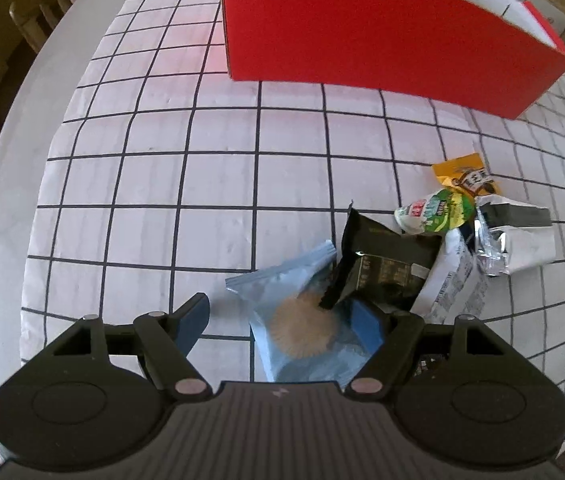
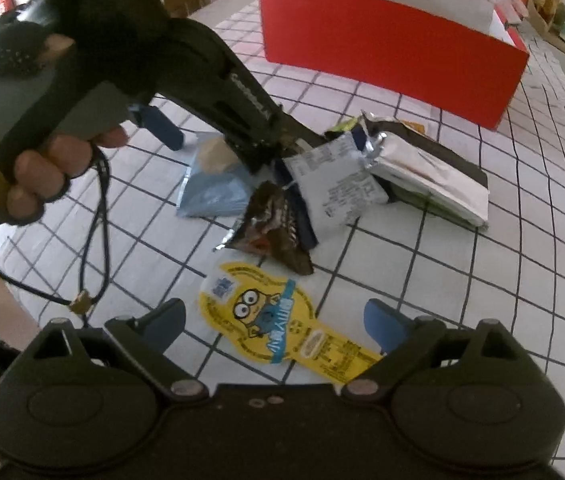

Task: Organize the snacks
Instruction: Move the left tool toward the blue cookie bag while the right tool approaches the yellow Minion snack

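Observation:
A pile of snack packets lies on the checked tablecloth [image 1: 202,160]. My left gripper [image 1: 282,320] is open, its jaws either side of a light blue packet with a round biscuit [image 1: 302,332]; a black packet [image 1: 386,264] leans on it. That blue packet also shows in the right wrist view [image 2: 214,192]. My right gripper [image 2: 278,324] is open over a yellow Minions packet [image 2: 266,312] lying flat. A red open box [image 1: 382,36] stands behind the pile; it also shows in the right wrist view [image 2: 386,48].
Other snacks in the pile: a green-white pouch [image 1: 438,210], a yellow packet [image 1: 466,176], white foil packets [image 1: 514,236], a brown foil wrapper [image 2: 274,224]. The left hand and its tool [image 2: 82,60] fill the upper left of the right view. Wooden chairs [image 1: 38,16] stand around the table.

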Demonstrator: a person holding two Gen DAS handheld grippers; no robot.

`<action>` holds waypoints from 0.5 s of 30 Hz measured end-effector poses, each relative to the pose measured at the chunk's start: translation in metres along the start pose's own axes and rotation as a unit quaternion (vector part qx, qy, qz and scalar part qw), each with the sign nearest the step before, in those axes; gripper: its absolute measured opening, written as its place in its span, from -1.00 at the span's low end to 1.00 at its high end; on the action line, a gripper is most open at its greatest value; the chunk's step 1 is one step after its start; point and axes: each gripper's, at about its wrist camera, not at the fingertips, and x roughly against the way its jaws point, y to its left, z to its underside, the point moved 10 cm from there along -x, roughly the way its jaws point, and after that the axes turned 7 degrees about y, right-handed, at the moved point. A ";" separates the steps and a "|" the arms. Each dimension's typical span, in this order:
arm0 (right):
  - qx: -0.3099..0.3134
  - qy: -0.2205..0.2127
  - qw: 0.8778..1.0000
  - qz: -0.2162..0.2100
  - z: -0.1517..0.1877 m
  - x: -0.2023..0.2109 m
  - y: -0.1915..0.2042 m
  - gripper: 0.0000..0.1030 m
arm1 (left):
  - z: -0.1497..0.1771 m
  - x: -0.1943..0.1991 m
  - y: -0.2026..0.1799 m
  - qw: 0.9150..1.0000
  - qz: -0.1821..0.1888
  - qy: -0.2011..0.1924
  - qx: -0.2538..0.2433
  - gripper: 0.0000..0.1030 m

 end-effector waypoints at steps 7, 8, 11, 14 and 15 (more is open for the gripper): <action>0.003 0.037 0.999 -0.018 -0.004 -0.011 0.002 0.77 | 0.001 -0.002 0.002 0.999 -0.026 0.016 0.016 0.49; 0.003 0.043 0.999 -0.015 -0.006 -0.013 0.002 0.77 | 0.001 -0.001 0.002 0.999 -0.026 0.018 0.019 0.49; 0.008 0.059 0.998 -0.014 -0.007 -0.022 0.005 0.67 | 0.002 -0.001 0.002 0.999 -0.022 0.016 0.020 0.49; 0.020 0.066 0.998 -0.001 -0.008 -0.027 0.008 0.70 | 0.003 -0.001 0.002 1.000 -0.019 0.017 0.017 0.48; 0.022 0.067 0.998 0.003 -0.007 -0.028 0.009 0.70 | 0.004 0.000 0.002 1.000 -0.019 0.016 0.016 0.47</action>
